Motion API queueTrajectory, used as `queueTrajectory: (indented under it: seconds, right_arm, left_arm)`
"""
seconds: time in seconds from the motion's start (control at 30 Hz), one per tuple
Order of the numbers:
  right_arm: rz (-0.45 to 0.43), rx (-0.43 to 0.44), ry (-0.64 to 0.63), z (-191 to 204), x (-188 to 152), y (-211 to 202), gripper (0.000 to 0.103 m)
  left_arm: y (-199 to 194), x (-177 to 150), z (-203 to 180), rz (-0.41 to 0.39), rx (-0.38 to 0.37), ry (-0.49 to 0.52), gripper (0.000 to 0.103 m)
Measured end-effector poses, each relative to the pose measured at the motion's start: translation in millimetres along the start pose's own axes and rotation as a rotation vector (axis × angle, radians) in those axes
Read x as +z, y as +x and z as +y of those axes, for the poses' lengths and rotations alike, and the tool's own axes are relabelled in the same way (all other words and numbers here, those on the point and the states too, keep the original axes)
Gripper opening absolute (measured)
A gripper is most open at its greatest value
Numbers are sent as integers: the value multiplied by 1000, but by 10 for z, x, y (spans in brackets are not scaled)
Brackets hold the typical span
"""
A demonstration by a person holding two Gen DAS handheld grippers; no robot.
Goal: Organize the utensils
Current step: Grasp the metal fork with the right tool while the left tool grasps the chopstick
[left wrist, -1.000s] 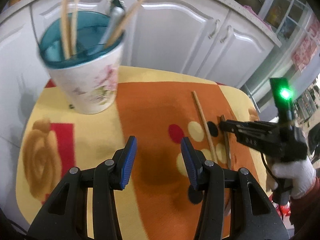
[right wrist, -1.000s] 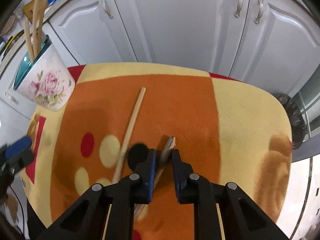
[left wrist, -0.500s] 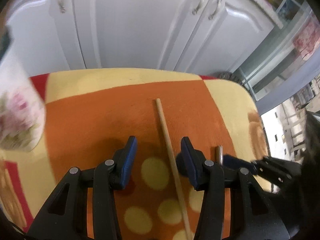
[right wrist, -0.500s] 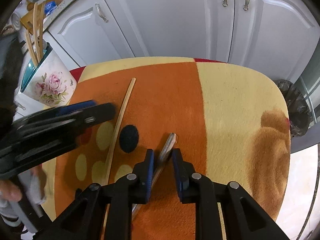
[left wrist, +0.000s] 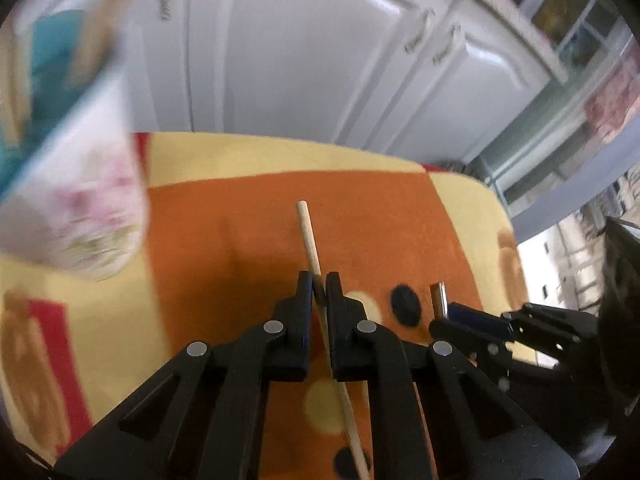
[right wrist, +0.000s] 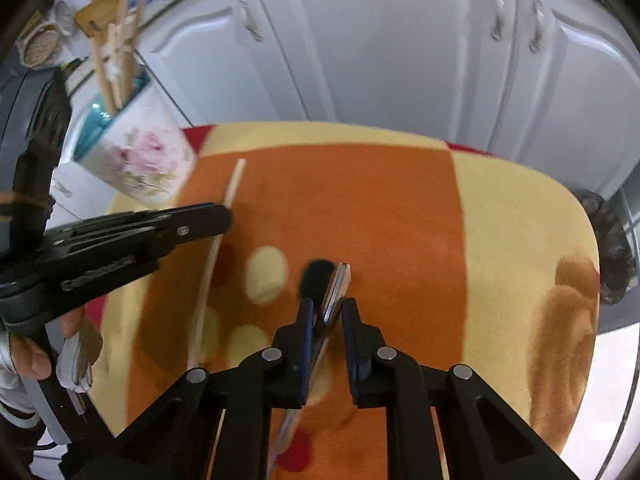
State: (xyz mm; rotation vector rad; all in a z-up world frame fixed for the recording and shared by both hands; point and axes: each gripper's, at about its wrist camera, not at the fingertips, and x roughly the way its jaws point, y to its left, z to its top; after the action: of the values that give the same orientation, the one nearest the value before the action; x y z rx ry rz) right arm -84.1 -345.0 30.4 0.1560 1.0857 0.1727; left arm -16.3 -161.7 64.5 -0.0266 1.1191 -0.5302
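**Both grippers clamped on utensils over the patterned cloth**

Since the earlier frames, the left gripper (left wrist: 319,285) has travelled away from the floral holder (left wrist: 74,184) to the wooden chopstick (left wrist: 308,236), and its jaws have just closed on the stick. The chopstick passes between the pads; its far end lies ahead of the fingertips on the orange cloth (left wrist: 380,216). The holder stands ahead and to the left of this gripper, blurred. The right gripper (right wrist: 327,307) holds a thin metal utensil (right wrist: 338,284) in nearly closed jaws, its tip projecting just beyond the fingertips; what kind of utensil cannot be told. White cabinet doors (right wrist: 400,40) stand beyond the table.
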Motion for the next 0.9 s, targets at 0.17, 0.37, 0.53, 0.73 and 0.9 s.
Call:
queueTrajectory:
  seconds: [0.17, 0.37, 0.53, 0.73, 0.9]
  right_arm:
    - [-38, 45, -26, 182, 31, -245, 11]
    - [-89, 79, -75, 424, 27, -541, 9]
    - [-141, 85, -138, 630, 78, -728, 7]
    - [-69, 18, -128, 646, 88, -420, 18]
    - [51, -8, -118, 591, 51, 101, 23]
  left_arm:
    - [-481, -170, 210, -79, -39, -48, 5]
    - [-885, -322, 266, -144, -65, -43, 5]
    - [-1094, -412, 295, -180, -81, -31, 5]
    - [-1046, -506, 441, -165, -71, -78, 5]
    - [-1005, -530, 503, -154, -82, -106, 5]
